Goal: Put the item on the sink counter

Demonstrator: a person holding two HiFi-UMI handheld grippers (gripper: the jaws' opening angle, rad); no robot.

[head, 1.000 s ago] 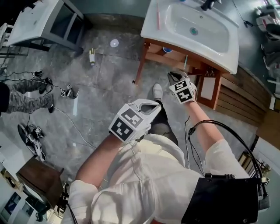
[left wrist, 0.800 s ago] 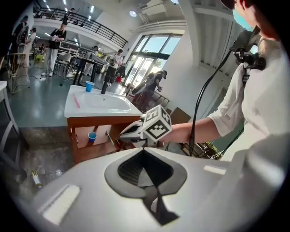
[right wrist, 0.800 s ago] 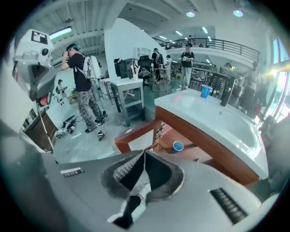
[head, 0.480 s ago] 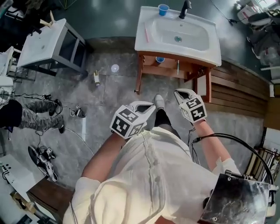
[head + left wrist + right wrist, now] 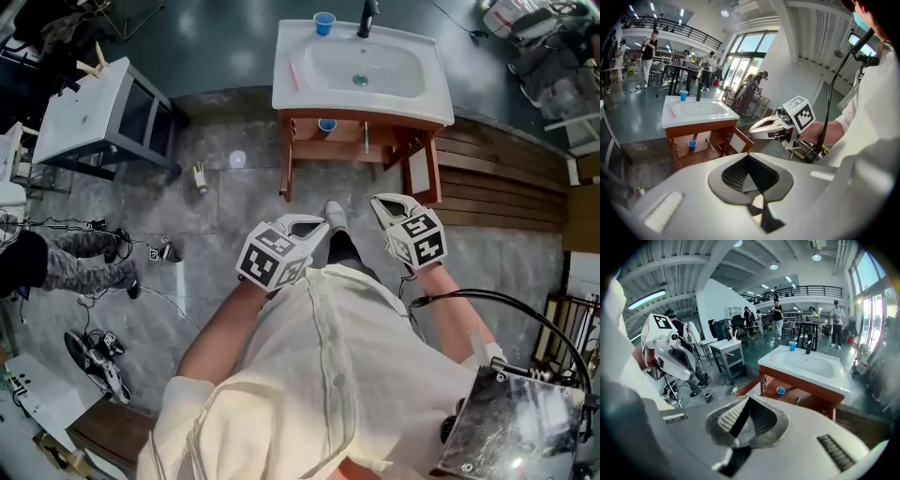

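- we hold both hands close in front of our body, well apart from the desk (image 5: 429,97), the white top round the sink. neither hand can reach it from here, so we judge this a pause between reaches rather than a placing.
- the left gripper (image 5: 317,225) has its jaws pressed together with nothing between them. it points out and down over the floor.
- the right gripper (image 5: 381,204) is the same, with its jaws pressed together and empty. its own view looks across at the front of the sink.
- so no task thing is being carried. the upper blue cup (image 5: 323,22) stands at the back left corner of the desk, just beside the faucet (image 5: 367,17).
- a pink stick (image 5: 292,73), too small to name, lies along the desk's left edge. both already sit where the task wants things.
- the lower blue cup (image 5: 326,125) stands upright on the open shelf of the wooden cabinet (image 5: 349,142) under the desk, toward the shelf's left end. the cabinet door (image 5: 422,173) hangs open at the right, which leaves that shelf easy to reach.
- we take the lower cup to be the piece left to lift, though we cannot be sure.
- for that we would step nearer, spread one pair of jaws and pinch the cup's wall lightly. a thin cup may buckle or slip, so it should stay upright.
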